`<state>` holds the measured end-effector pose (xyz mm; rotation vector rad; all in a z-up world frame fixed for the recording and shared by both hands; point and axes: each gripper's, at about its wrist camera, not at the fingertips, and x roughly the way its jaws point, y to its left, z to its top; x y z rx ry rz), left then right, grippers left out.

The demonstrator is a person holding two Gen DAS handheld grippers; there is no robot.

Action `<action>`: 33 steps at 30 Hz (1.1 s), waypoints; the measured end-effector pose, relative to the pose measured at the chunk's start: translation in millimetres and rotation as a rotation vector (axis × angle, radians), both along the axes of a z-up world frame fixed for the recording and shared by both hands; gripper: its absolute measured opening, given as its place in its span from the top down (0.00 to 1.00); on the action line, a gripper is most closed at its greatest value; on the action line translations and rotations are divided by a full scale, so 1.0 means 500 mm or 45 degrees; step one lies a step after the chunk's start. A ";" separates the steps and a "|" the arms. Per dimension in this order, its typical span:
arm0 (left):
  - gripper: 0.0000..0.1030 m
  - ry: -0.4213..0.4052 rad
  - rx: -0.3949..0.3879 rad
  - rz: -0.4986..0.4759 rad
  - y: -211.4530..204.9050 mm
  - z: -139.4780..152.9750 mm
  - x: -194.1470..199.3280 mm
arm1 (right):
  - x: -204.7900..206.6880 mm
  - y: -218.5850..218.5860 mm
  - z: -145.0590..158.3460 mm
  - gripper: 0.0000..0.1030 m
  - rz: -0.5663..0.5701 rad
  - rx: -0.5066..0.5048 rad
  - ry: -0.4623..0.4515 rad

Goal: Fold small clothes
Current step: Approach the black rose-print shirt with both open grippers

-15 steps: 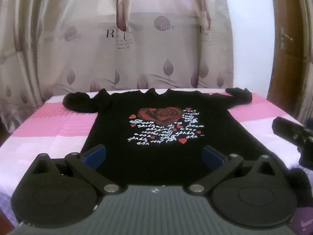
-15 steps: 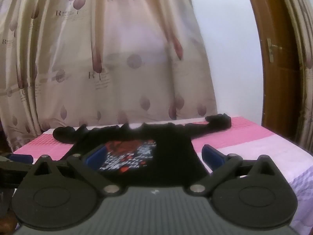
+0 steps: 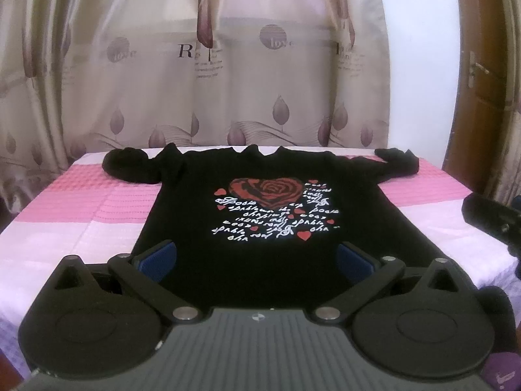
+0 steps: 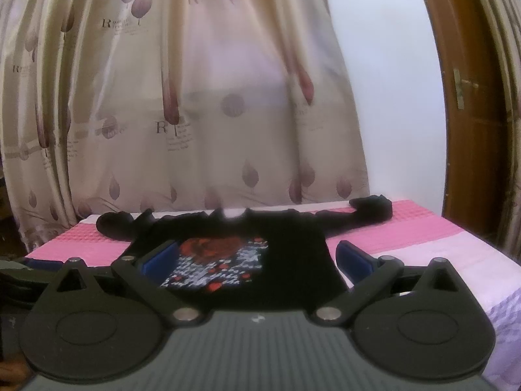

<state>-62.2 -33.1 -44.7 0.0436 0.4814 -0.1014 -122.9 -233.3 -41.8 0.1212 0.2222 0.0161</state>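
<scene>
— Fingers? 
— Both grippers, left [image 3: 257, 257] & right [image 4: 257, 259], spread wide, nothing between.
— Shirt? 
— Black tee [image 3: 260, 202] flat on pink-striped surface [image 3: 97, 215], just ahead of left gripper.

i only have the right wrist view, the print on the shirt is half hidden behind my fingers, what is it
Observer: On the black shirt, a red rose-shaped heart above lines of white script, small red hearts around.
Operator: is the left gripper holding anything
Observer: No. The left gripper is open, with only flat shirt seen between its fingers.
Operator: is my gripper seen from there
Observer: Only a dark part of it at that view's right edge, over the pink cloth. The right gripper is open too.
</scene>
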 end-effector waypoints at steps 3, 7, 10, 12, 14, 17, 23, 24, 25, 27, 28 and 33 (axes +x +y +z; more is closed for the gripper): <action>0.00 0.002 0.010 0.003 0.001 0.000 0.004 | 0.003 0.004 -0.004 0.00 0.016 0.009 -0.009; 0.00 0.002 0.024 0.006 0.003 0.003 0.011 | 0.016 0.008 0.000 0.00 0.034 0.014 0.008; 0.00 -0.004 0.032 0.015 0.006 0.007 0.022 | 0.036 0.015 0.001 0.00 0.048 -0.026 0.030; 0.00 -0.004 0.037 0.021 0.010 0.010 0.033 | 0.052 0.018 0.002 0.00 0.061 -0.037 0.054; 0.00 -0.001 0.045 0.033 0.014 0.013 0.045 | 0.066 0.020 0.001 0.00 0.072 -0.035 0.056; 0.00 0.013 0.048 0.046 0.024 0.016 0.065 | 0.089 0.028 0.005 0.00 0.088 -0.048 0.051; 0.00 0.034 0.057 0.084 0.045 0.024 0.114 | 0.138 0.043 0.010 0.00 0.133 -0.024 0.059; 0.00 0.036 0.061 0.089 0.047 0.024 0.123 | 0.145 0.044 0.011 0.00 0.139 -0.009 0.069; 0.00 0.040 0.064 0.094 0.050 0.025 0.132 | 0.155 0.046 0.011 0.00 0.145 -0.013 0.076; 0.00 0.055 0.057 0.103 0.057 0.027 0.153 | 0.174 0.048 0.013 0.00 0.156 -0.019 0.093; 0.00 0.055 0.061 0.094 0.059 0.027 0.163 | 0.183 0.051 0.014 0.00 0.158 -0.027 0.095; 0.00 0.078 0.063 0.123 0.070 0.029 0.212 | 0.220 0.059 0.016 0.00 0.170 -0.033 0.097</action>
